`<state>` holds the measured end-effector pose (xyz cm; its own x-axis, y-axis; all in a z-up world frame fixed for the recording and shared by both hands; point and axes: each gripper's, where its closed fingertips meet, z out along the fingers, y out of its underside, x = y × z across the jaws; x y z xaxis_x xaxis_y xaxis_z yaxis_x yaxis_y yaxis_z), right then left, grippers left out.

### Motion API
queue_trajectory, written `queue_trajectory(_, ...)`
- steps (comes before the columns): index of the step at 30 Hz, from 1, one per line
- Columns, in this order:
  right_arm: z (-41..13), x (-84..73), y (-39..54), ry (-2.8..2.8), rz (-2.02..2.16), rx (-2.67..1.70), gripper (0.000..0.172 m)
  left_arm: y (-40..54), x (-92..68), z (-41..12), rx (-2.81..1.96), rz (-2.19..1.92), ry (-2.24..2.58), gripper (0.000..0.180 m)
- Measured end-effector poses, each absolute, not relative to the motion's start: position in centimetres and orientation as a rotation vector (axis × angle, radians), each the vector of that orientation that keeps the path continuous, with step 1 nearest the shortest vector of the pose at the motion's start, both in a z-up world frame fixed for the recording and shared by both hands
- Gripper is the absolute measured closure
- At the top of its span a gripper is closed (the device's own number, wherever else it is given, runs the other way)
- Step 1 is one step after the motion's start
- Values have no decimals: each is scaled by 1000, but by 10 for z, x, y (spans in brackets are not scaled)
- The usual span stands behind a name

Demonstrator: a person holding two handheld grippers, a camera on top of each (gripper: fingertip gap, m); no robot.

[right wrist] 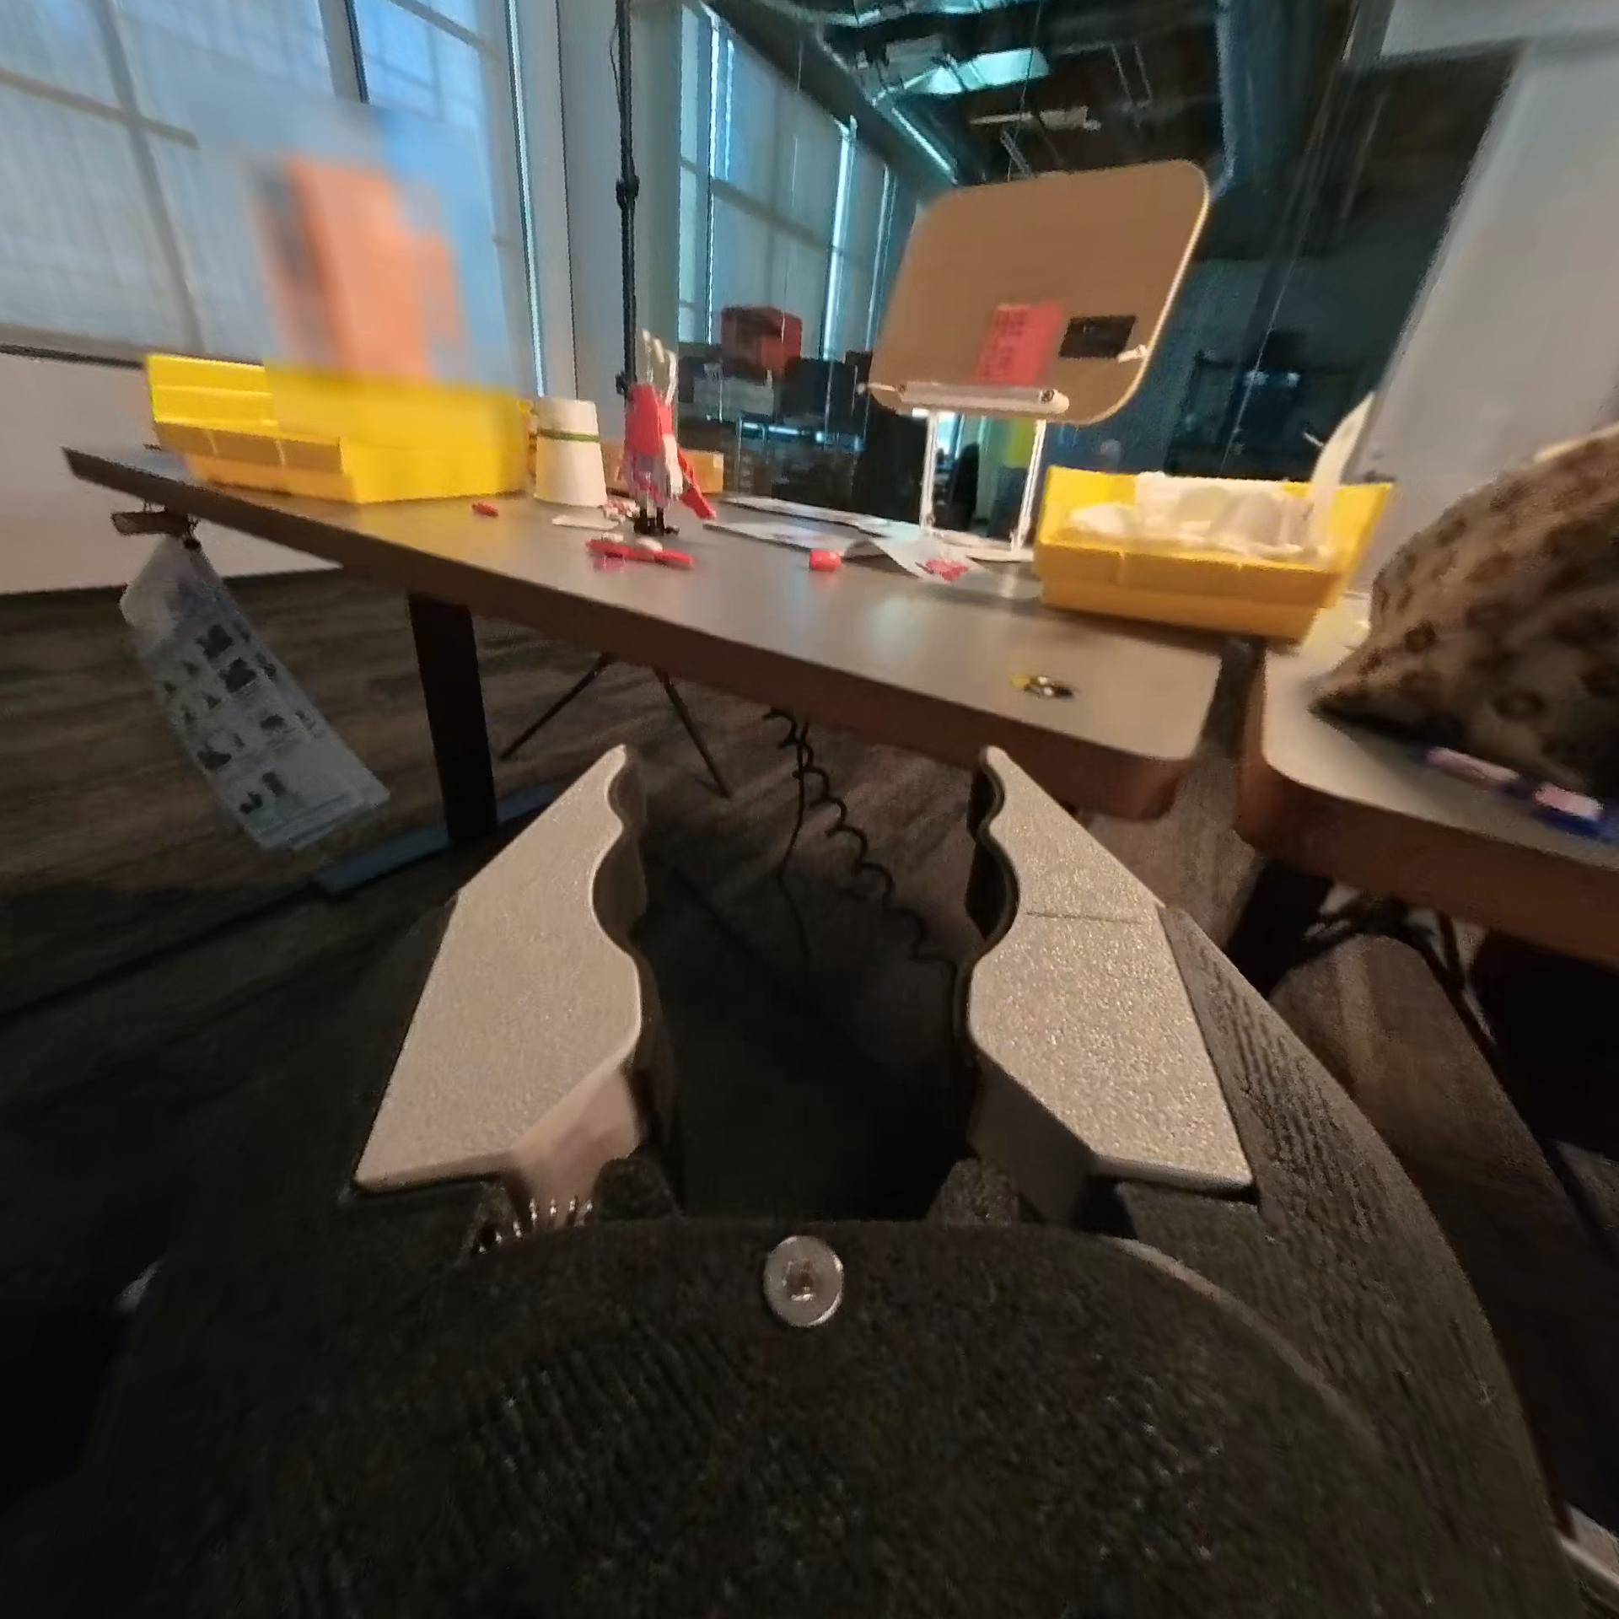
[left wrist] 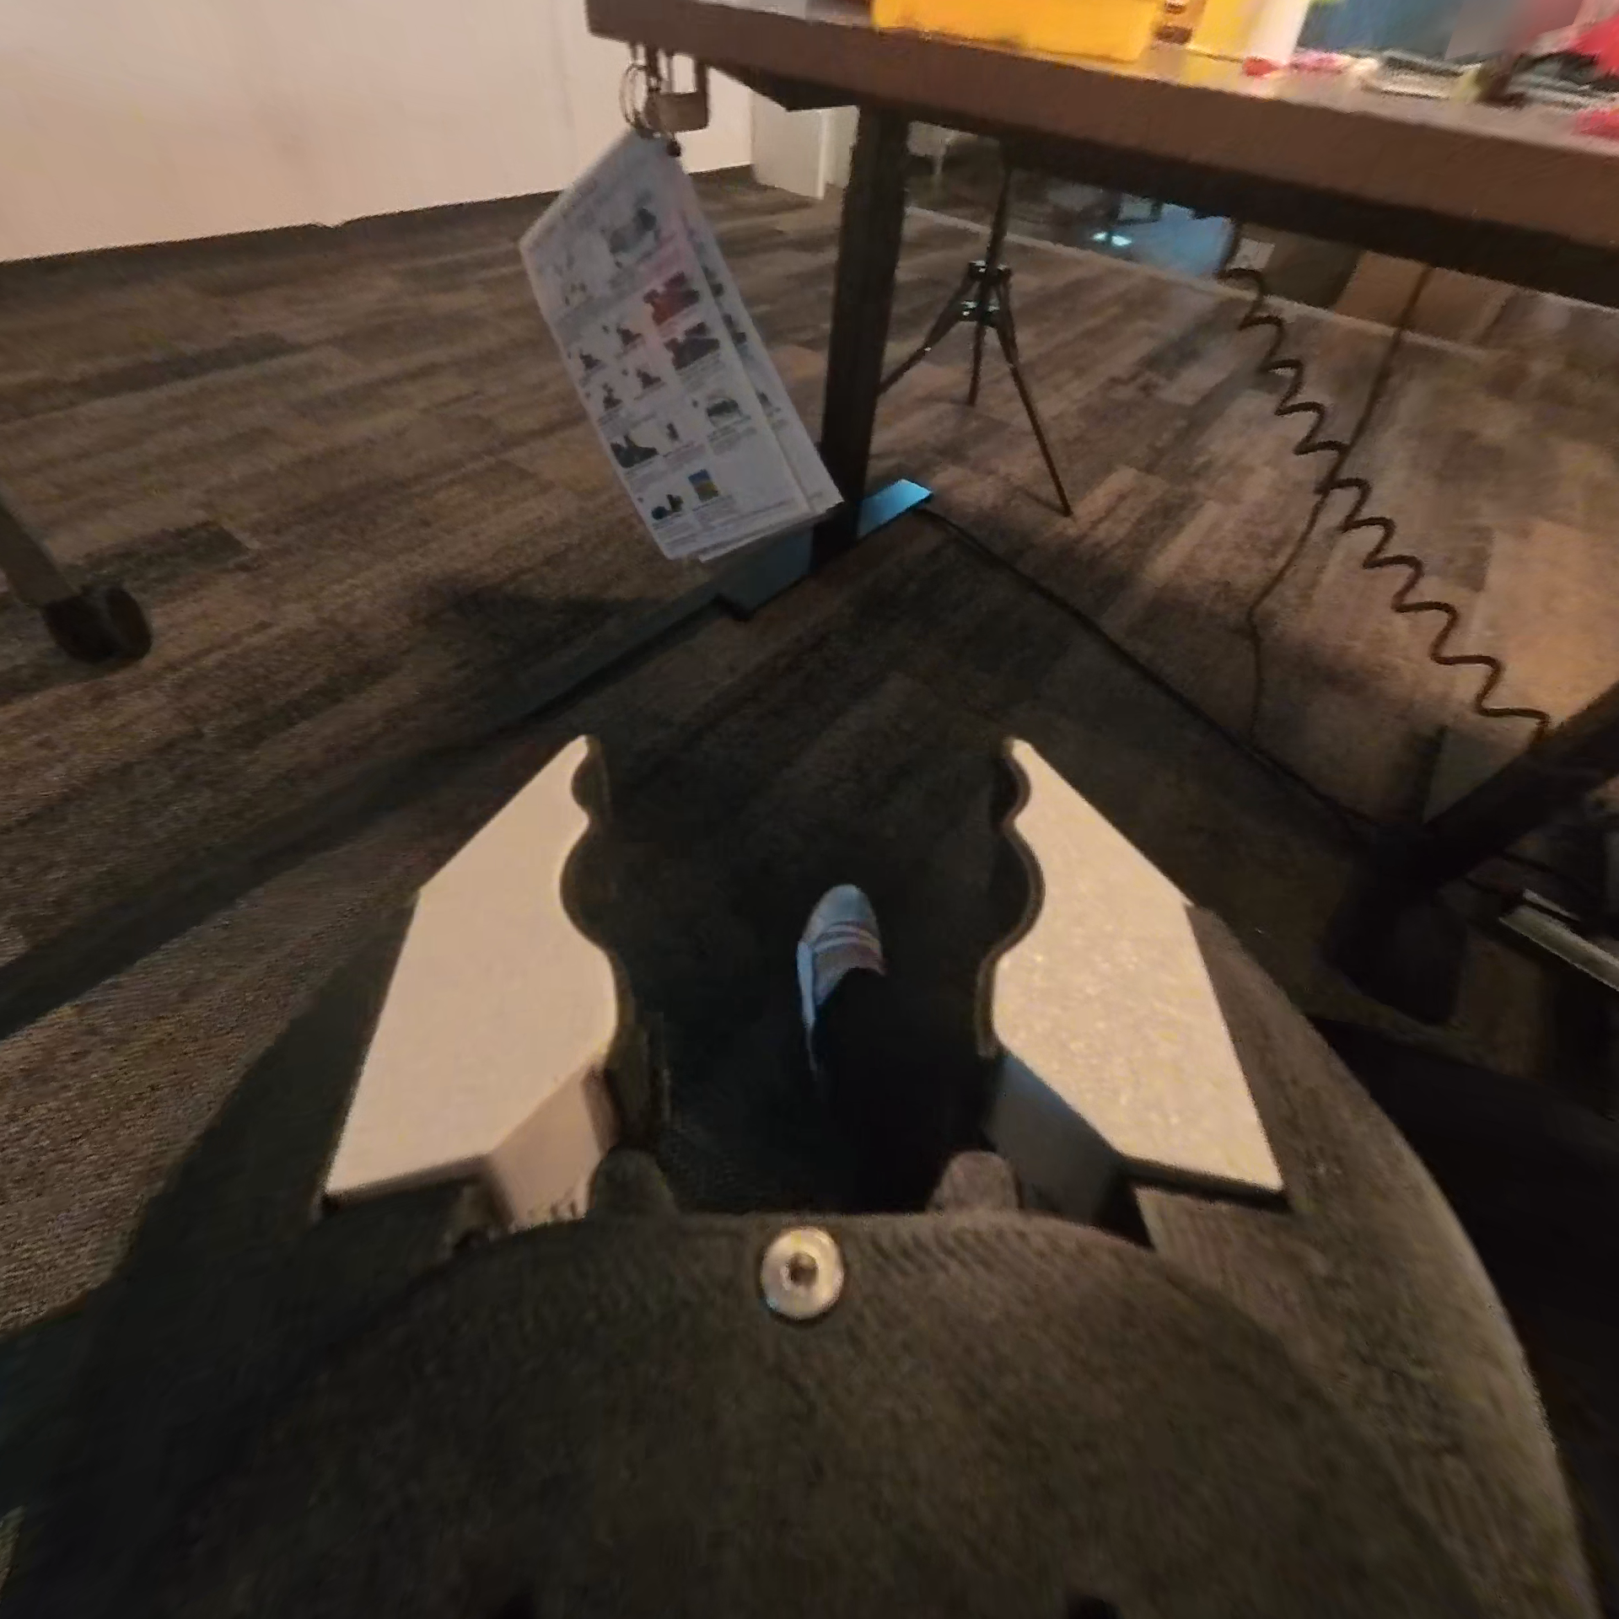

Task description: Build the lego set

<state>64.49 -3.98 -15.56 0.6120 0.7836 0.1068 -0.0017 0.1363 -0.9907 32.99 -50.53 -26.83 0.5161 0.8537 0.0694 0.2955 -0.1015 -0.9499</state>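
Left gripper (left wrist: 802,753): fingers spread, nothing between them. It hangs over dark carpet floor (left wrist: 263,420), pointing down and forward. A shoe (left wrist: 839,950), pale with stripes, shows on the floor in the gap between the fingers, toe pointing away from the camera; not touched. Ahead of the fingertips: the black leg (left wrist: 863,307) of the surface (left wrist: 1226,114), upright, on a flat foot with a blue patch (left wrist: 894,506).

Printed sheet (left wrist: 670,350): white, with small pictures, hanging from a padlock and rings (left wrist: 666,96) at the corner of the surface; long axis runs down, lower end swung right toward the leg. Well apart from the left gripper.

Coiled black cord (left wrist: 1349,491): drops from under the surface to the floor, right of the leg. Tripod (left wrist: 999,333) beyond the leg. Caster wheel (left wrist: 92,622) at far left.

Right gripper (right wrist: 802,771): fingers spread, holding nothing, held below the near edge of the surface (right wrist: 876,631), pointing forward and slightly up. The coiled cord shows between its fingers, farther off.

On the surface: yellow bins (right wrist: 350,447) at left, white cup (right wrist: 569,451), red and white brick figure (right wrist: 653,456) standing upright, loose red pieces (right wrist: 639,554), tilted board on a clear stand (right wrist: 1042,289), yellow bin with white contents (right wrist: 1200,552). Spotted cushion (right wrist: 1507,604) on a neighbouring surface at right.
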Motion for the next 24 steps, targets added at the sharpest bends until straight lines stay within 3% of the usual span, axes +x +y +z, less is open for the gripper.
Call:
queue_trajectory(7,-186,699,-68,-789,520,-1398,138,-486,383,-243,-1709,610,-852,143)
queue_trajectory(8,-188,701,-75,-793,547,-1401,140,-484,389,-238,-1710,603,-826,153)
queue_trajectory(9,-189,699,-86,-814,619,-1393,144,-480,399,-233,-1713,572,-775,177)
queue_trajectory(13,-190,694,-127,-859,893,-1398,148,-464,440,-209,-1676,403,-652,180)
queue_trajectory(17,-186,698,-149,-854,977,-1371,171,-462,470,-185,-1641,384,-541,180)
queue_trajectory(24,-181,703,-196,-924,1068,-1314,172,-484,505,-148,-1572,426,-416,180)
